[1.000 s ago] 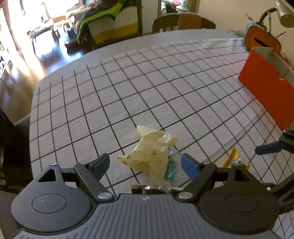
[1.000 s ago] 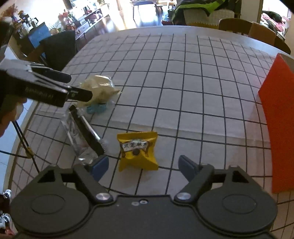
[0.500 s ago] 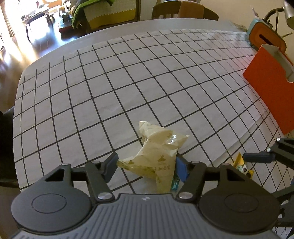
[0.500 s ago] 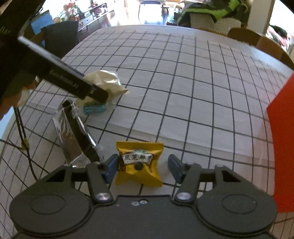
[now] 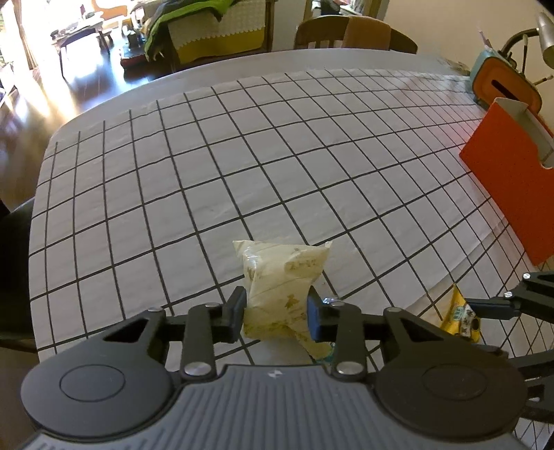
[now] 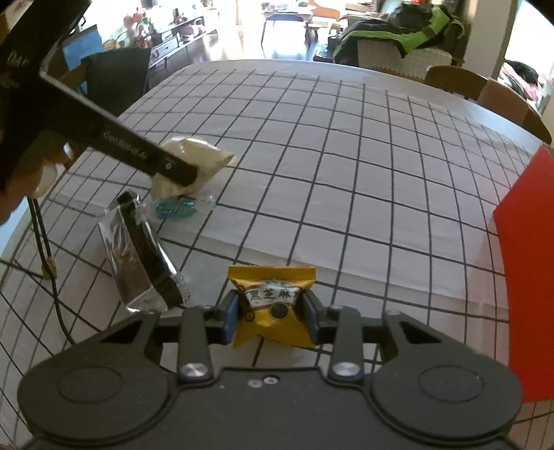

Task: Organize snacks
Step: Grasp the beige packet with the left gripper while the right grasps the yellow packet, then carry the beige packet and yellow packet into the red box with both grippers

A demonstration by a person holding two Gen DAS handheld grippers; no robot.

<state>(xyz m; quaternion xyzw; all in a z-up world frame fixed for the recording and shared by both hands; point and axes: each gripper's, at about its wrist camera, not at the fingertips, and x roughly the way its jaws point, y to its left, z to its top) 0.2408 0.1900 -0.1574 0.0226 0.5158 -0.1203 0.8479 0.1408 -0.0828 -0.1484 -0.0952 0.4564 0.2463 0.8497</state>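
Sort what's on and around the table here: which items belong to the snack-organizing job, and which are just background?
Part of the job:
- cream snack packet, clamped in the left gripper
- yellow snack packet, clamped in the right gripper
- silver-black wrapper
- teal candy
- orange box

Just background:
- wooden chair
- desk lamp
- green-draped sofa

Snack packets, four: one cream packet [image 5: 280, 277], one yellow packet [image 6: 271, 304], one silver-and-black packet [image 6: 142, 256], one small teal candy [image 6: 175, 209]. Orange box [image 5: 512, 194], one, far right. Grippers, two: left gripper [image 5: 277, 313], right gripper [image 6: 270, 316]. Checked tablecloth [image 5: 207, 166], one. Wooden chairs [image 5: 353, 33], two, far side.
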